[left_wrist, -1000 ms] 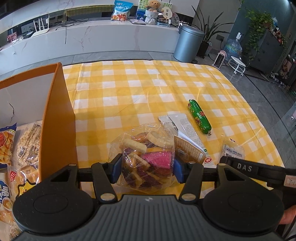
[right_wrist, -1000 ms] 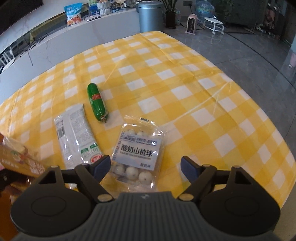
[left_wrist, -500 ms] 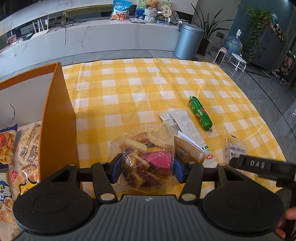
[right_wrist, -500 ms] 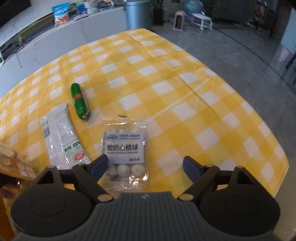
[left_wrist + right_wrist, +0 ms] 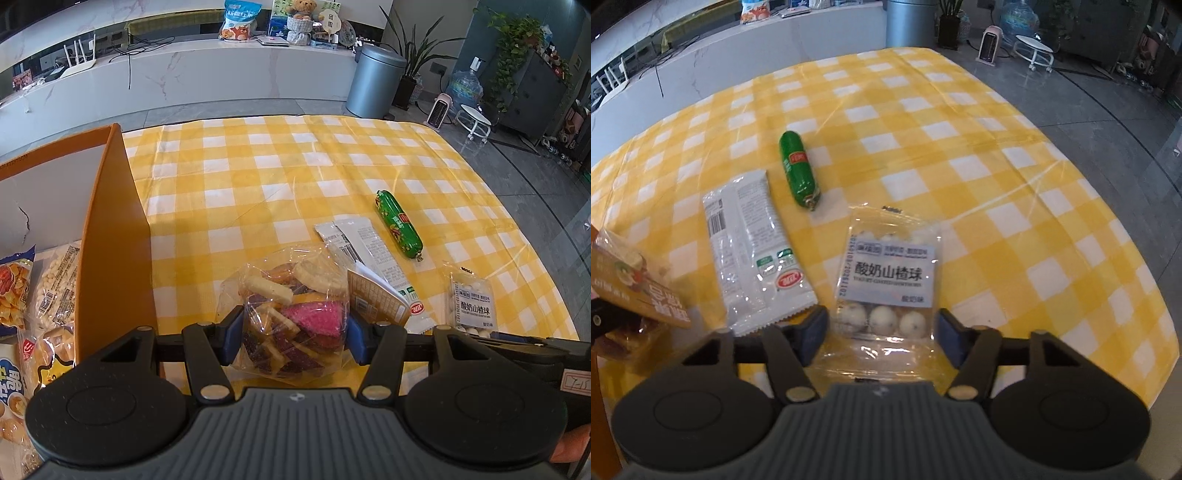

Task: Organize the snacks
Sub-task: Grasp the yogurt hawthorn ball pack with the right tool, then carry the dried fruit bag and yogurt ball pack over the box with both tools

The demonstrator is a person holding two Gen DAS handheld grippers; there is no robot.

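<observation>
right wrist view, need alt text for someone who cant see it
The right gripper straddles the near end of a clear packet of white yogurt-coated balls on a yellow checked tablecloth, its blue pads close to the packet's edges. Left of the packet lie a white wrapper and a green sausage.

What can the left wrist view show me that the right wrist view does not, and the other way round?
Only the left wrist view shows the orange box with snack packs inside, and the left claw shut on the clear bag of mixed snacks.

Only the right wrist view shows the right claw around the near end of the yogurt ball pack.

Both show that pack, the green sausage, the white wrapper and the yellow checked cloth.
</observation>
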